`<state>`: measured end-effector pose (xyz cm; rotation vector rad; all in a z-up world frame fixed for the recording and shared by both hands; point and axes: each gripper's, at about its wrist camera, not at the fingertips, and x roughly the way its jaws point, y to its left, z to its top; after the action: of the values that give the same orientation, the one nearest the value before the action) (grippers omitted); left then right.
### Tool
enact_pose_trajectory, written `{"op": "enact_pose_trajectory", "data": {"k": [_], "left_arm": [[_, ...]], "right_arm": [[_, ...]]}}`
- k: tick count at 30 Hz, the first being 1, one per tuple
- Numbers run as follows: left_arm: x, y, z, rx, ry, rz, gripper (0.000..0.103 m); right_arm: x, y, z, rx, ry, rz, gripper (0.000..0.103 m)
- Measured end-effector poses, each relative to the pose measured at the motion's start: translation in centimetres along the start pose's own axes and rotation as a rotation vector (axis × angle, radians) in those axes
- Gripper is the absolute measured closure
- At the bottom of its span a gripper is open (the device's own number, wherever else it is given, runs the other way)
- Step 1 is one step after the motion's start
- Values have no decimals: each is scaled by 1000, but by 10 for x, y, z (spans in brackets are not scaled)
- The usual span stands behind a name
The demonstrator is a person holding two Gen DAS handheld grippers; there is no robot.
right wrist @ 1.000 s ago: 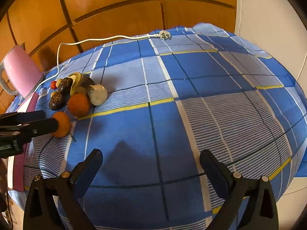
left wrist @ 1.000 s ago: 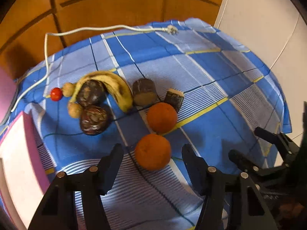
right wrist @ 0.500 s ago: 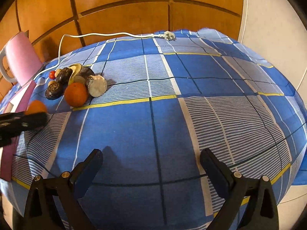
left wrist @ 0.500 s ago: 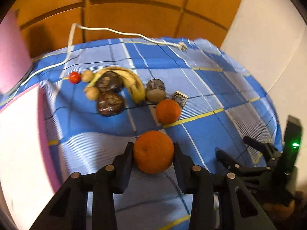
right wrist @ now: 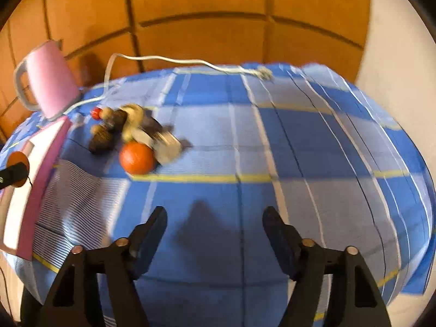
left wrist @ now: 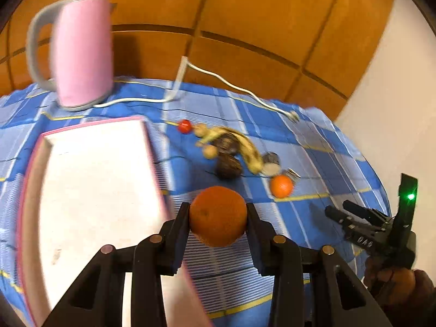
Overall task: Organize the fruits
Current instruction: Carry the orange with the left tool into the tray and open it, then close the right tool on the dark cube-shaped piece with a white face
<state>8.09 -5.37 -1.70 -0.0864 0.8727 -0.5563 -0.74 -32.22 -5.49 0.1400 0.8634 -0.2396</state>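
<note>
Orange (left wrist: 218,215) clamped in left hand-held gripper (left wrist: 218,219); no readable writing.

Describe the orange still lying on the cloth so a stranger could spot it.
On the blue checked cloth, fruit is clustered right of the white tray. The loose orange lies at its near-right end, bright and round, unlike the other orange, which the left gripper holds.

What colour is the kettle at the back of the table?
Pink, with a grey handle; the kettle shows best in the left wrist view.
</note>
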Motion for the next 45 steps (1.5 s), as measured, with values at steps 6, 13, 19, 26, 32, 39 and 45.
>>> {"op": "enact_pose_trajectory", "data": {"k": [6,13,19,26,32,39,45], "left_arm": [[-5,53,5,-110,-17,115,64],[0,104,14,-191,-18,231,64],[9,126,33,-189,-25,281,63],[31,149,55,-237,-10,365,61],[9,135,52,-211,-84,384,40],[-19,106,24,-213,-97,309,38],[-30,83,0,-211,-70,253,38]], "right_arm": [[6,19,32,-32,1,100,46],[35,31,59,14,58,172,46],[63,39,70,38,128,178,46],[75,28,76,156,162,223,46],[88,10,72,316,219,307,47],[100,-3,69,442,255,342,65],[101,-4,70,457,273,351,65]]}}
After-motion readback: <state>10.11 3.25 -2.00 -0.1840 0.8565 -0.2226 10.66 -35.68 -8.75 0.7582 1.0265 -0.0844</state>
